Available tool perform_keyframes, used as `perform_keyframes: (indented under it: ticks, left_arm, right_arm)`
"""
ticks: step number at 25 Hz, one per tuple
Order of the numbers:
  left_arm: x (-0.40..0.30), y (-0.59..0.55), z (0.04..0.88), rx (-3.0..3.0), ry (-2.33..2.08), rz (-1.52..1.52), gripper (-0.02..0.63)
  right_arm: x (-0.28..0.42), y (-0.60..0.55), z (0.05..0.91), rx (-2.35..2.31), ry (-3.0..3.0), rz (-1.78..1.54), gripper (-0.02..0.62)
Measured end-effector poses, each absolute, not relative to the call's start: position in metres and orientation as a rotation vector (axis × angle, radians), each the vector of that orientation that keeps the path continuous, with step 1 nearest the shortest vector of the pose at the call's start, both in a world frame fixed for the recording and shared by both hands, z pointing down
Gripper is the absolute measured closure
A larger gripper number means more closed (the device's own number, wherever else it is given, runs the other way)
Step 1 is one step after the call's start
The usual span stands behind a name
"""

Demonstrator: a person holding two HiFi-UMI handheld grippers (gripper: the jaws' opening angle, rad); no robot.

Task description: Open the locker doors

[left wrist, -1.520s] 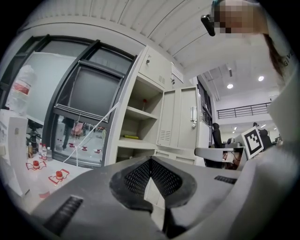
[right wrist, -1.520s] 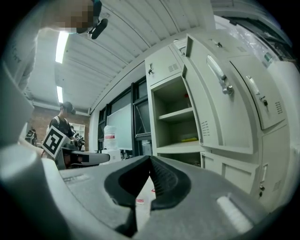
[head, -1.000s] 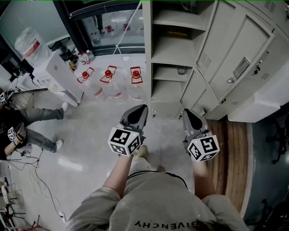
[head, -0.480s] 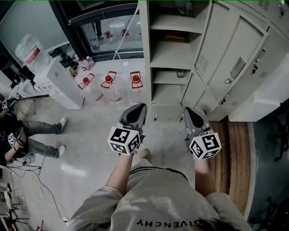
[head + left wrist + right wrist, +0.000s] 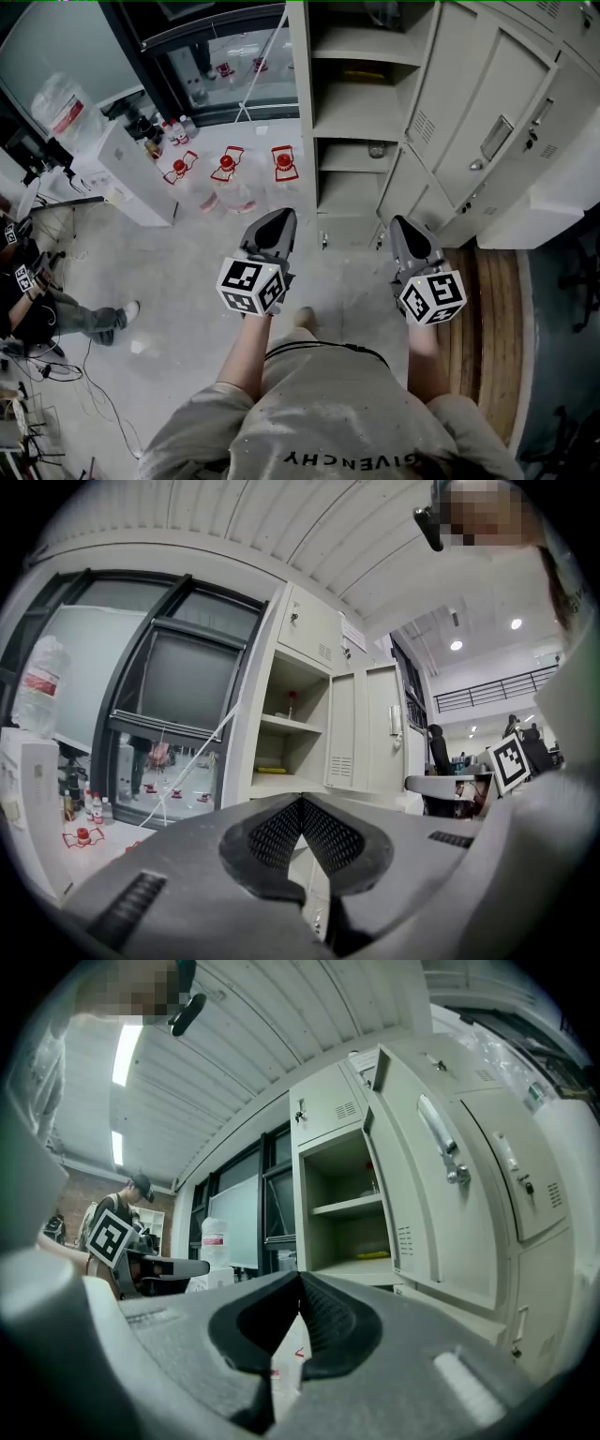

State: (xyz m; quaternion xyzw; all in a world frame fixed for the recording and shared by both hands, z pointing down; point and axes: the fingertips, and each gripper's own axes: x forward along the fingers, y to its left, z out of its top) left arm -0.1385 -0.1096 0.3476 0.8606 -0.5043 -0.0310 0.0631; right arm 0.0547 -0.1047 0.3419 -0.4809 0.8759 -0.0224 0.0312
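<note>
Both grippers are low in front of the locker (image 5: 302, 112), near it but touching nothing. L gripper (image 5: 283, 216): fingers pinched tip to tip, nothing btwn them. R gripper (image 5: 401, 223): same, closed tight and empty. The two sit side by side, well apart, both pointing at the far locker base.

The locker is center-right in my head view, just past the tips. Its tall door (image 5: 483, 108) is swung open to the right, and the handle (image 5: 441, 1143) is clear in the right gripper view. The lower door (image 5: 410, 187) under it also stands out from the frame. The small top door (image 5: 323, 1105) is shut. Doors further right look shut, can't be sure.

Inside the open bay are shelves, w/ a yellow item (image 5: 373, 1253) on one and a small jar (image 5: 376, 148) on the shelf below.

On the floor (image 5: 169, 281), left of the locker, is a row of jugs (image 5: 225, 167) w/ red caps. A seated person (image 5: 37, 305) is at the far left edge. A wood strip (image 5: 478, 319) runs along the right of the floor.
</note>
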Motion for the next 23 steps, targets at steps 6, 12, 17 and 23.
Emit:
perform_keyframes:
  ticks: [6,12,17,23]
  left_arm:
    - [-0.152,-0.113,0.35,2.575,-1.555,-0.079,0.607]
    - [-0.165,-0.119,0.357,2.537,-1.582,-0.071,0.607]
    - [-0.175,-0.124,0.365,2.506,-1.593,-0.063,0.607]
    - [-0.183,-0.132,0.373,2.483,-1.603,-0.055,0.607]
  right_arm:
    - [0.054,-0.109,0.344,-1.488,2.703,-0.076,0.592]
    - [0.055,-0.116,0.349,-1.488,2.713,-0.091,0.592]
    - [0.061,-0.122,0.356,-1.513,2.703,-0.121,0.592]
    - [0.07,-0.131,0.359,-1.557,2.687,-0.119,0.592]
